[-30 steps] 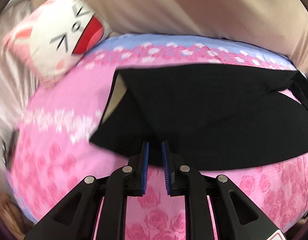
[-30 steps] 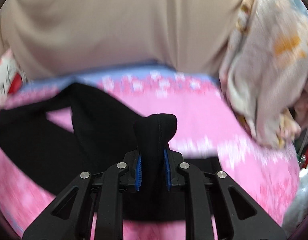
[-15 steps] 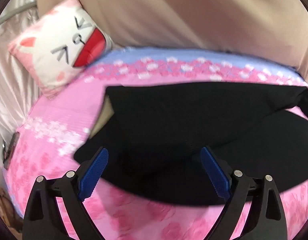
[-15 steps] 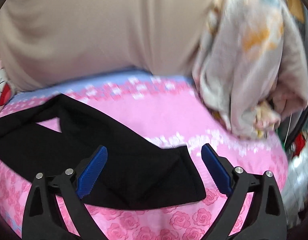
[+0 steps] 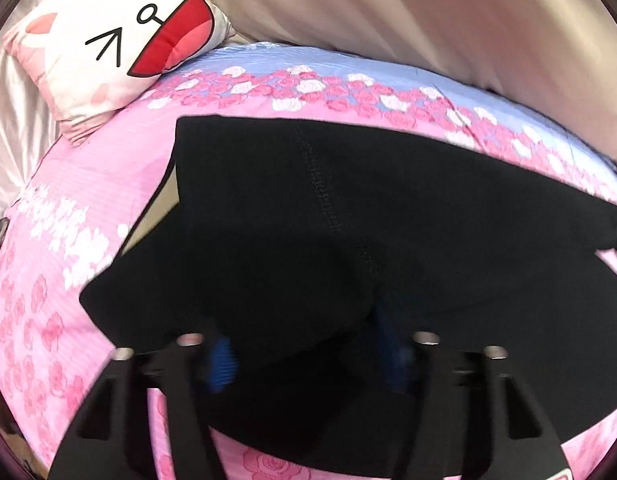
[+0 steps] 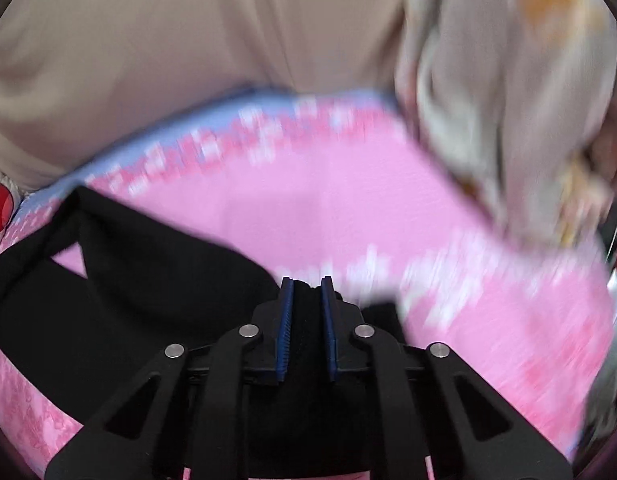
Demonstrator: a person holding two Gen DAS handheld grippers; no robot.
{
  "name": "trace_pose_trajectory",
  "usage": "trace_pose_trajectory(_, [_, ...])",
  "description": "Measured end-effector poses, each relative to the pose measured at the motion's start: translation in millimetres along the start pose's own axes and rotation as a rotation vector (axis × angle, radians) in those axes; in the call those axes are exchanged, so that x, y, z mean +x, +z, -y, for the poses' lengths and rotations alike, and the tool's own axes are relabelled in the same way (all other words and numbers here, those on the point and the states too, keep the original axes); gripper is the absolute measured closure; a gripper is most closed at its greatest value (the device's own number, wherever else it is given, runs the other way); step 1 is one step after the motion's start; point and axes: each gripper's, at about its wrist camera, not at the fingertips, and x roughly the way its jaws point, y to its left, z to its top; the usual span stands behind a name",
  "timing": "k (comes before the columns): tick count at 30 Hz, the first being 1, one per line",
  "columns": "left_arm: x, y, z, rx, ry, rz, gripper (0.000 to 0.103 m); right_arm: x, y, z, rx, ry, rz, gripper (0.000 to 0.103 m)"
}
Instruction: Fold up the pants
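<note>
While its blue pads press together on a pinch of black cloth, the right gripper (image 6: pixel 307 320) grips the pants (image 6: pixel 148 280) at a leg end, likely to carry that end over for a fold. Blur hides the left gripper (image 5: pixel 304 356): its pads stand apart on either side of a raised bulge of cloth, and whether they clamp it cannot be told. Between the two tools the pants (image 5: pixel 348 220) lie spread across the pink rose-print bedspread (image 5: pixel 48 280), matte black, a stitched seam running down the middle, one leg lying over the other with a gap at the far side. A cartoon-face pillow (image 5: pixel 120 40) rests at the bed's far left corner.
</note>
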Motion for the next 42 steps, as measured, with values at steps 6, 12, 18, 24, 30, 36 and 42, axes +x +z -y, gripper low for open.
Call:
trace_pose_trajectory(6, [-51,-2,-33,-0.017,-0.017,0.081,0.062,-107,8,-18,-0.309,-0.202,0.309,0.088])
trace_pose_trajectory(12, [-50,-45,-62,0.006,0.075,0.023,0.058,-41,-92,42,-0.193,-0.295,-0.104,0.073])
trace_pose_trajectory(18, [-78,-59,-67,-0.001,0.107,0.077,0.035,-68,-109,61,0.124,-0.138,-0.024,0.031])
trace_pose_trajectory(24, [-116,-57,-31,0.069,0.127,0.235,0.016,-42,-82,55,0.183,-0.086,-0.039,0.030])
trace_pose_trajectory(30, [-124,-65,16,0.135,0.072,0.257,0.016,-22,-75,57,0.307,0.078,-0.090,0.016])
trace_pose_trajectory(36, [-113,-71,58,0.215,0.027,0.240,0.016,-3,-56,39,0.229,0.079,-0.166,0.094])
trace_pose_trajectory(42, [-97,-65,78,0.188,0.025,0.211,0.016,-102,16,8,0.005,0.155,0.223,0.094])
